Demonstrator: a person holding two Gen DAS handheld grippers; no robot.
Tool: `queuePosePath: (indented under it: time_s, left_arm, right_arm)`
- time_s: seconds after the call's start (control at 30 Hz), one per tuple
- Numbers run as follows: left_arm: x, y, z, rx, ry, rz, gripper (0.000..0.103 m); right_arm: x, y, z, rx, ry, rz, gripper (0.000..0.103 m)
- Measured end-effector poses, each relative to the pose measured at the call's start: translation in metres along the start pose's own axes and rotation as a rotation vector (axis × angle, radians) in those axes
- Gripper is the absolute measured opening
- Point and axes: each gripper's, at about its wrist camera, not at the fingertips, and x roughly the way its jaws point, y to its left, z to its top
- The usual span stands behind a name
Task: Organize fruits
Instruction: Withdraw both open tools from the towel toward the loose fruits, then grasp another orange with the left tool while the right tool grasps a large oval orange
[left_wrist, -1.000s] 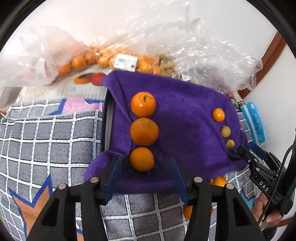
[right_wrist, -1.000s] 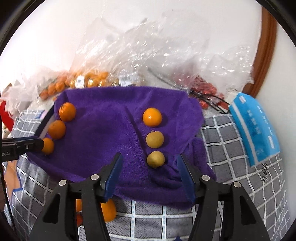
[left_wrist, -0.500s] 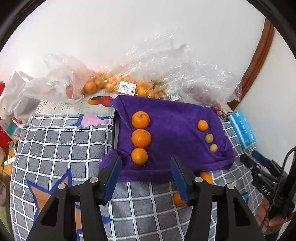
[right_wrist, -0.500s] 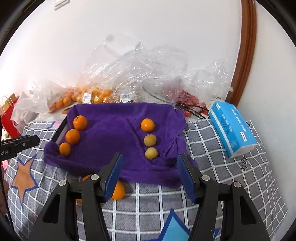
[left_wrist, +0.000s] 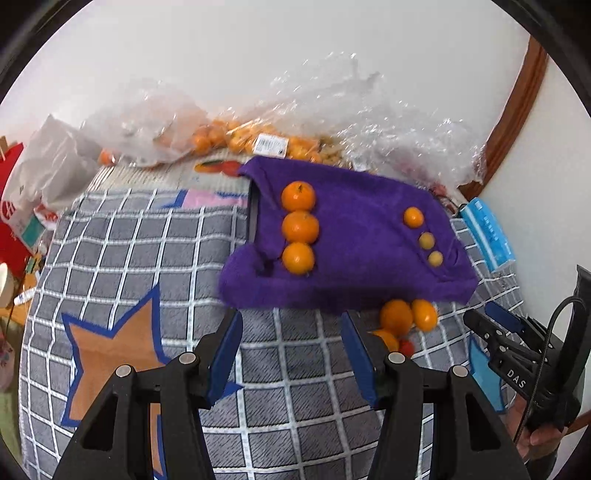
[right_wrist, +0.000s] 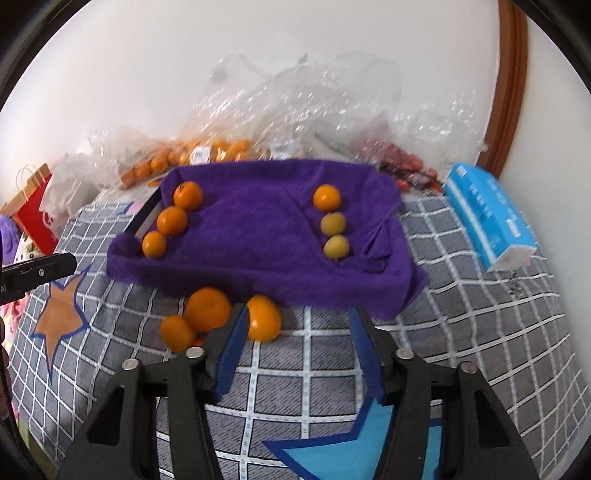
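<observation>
Your left gripper: jaws apart, empty, low centre of frame over the checked cloth. Your right gripper: jaws closing, nothing between them. Purple towel, mid-frame: three oranges in a row at left, three smaller fruits at right. Loose oranges just below the towel's front edge.

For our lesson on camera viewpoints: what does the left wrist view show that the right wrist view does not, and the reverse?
Only the left wrist view shows the right gripper, jaws closing on nothing, and a white cup. Only the right wrist view shows the blue star patch. Both show the purple towel with two rows of three fruits, and loose oranges in front of it.
</observation>
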Motion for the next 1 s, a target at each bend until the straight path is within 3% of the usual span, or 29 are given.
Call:
queuePosePath:
  time_s: [0.47, 0.63, 0.7, 1.0]
  left_arm:
    - [0.010, 0.012, -0.014, -0.005, 0.034, 0.042, 0.051]
    - [0.018, 0.005, -0.017, -0.001, 0.060, 0.003, 0.052]
    - [0.022, 0.001, -0.018, 0.001, 0.068, -0.014, 0.052]
    - [0.043, -0.030, -0.026, 0.043, 0.106, -0.111, 0.051]
  right_arm:
    - [0.059, 0.020, 0.000, -0.079, 0.087, 0.070, 0.040]
    - [0.069, 0.019, -0.001, -0.077, 0.107, 0.072, 0.039]
    - [0.070, 0.017, -0.002, -0.072, 0.105, 0.093, 0.032]
    - [0.052, 0.001, -0.014, -0.068, 0.095, 0.035, 0.033]
